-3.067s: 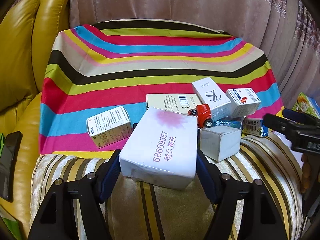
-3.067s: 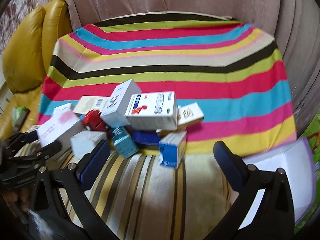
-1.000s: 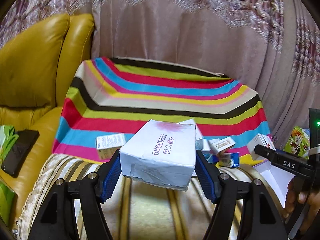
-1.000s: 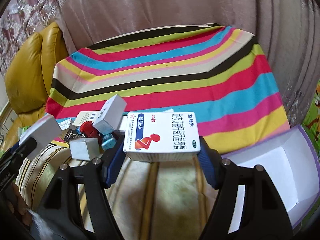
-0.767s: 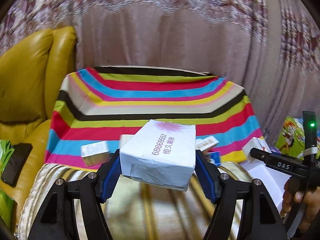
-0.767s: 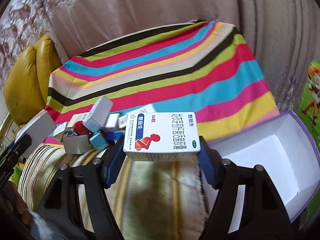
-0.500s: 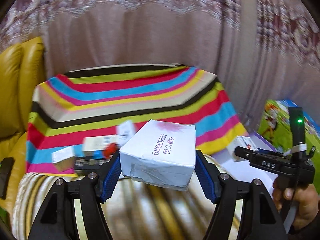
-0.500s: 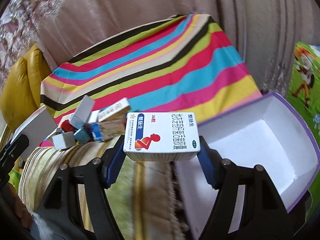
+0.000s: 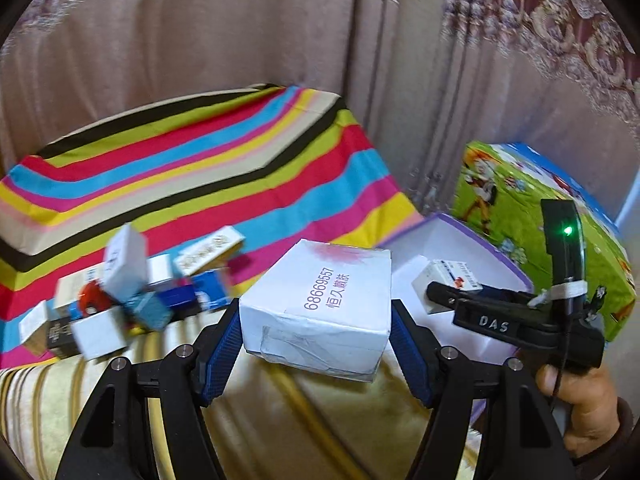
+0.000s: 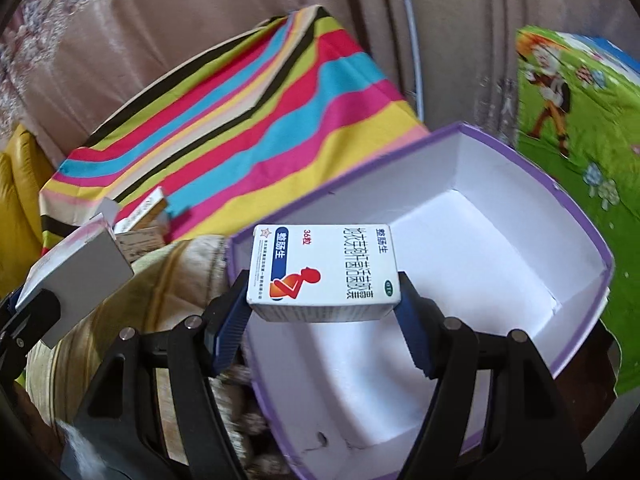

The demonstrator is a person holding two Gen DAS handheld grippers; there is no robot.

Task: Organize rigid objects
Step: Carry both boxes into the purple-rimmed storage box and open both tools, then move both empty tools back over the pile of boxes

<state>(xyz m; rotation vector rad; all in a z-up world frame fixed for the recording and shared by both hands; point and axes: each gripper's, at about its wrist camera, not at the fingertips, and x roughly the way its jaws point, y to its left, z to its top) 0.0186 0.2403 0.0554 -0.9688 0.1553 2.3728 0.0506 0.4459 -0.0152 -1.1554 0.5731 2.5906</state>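
My left gripper is shut on a white carton with a pink blotch and purple print, held in the air over the striped cushion. My right gripper is shut on a white medicine box with a blue and red logo, held above the near left corner of an open white box with a purple rim. In the left wrist view the right gripper and its medicine box hang over that purple-rimmed box, with a hand on the handle. The left gripper's carton shows at the right wrist view's left edge.
A pile of small boxes with a red toy car lies on the rainbow-striped cloth at the left. A green cartoon-printed box stands behind the purple-rimmed box. Pink curtains hang at the back. A gold-striped cushion lies below the grippers.
Both grippers have swung to the right with their boxes still held. The pile of boxes slid to the left of each view, and the purple-rimmed box now lies under the right gripper.
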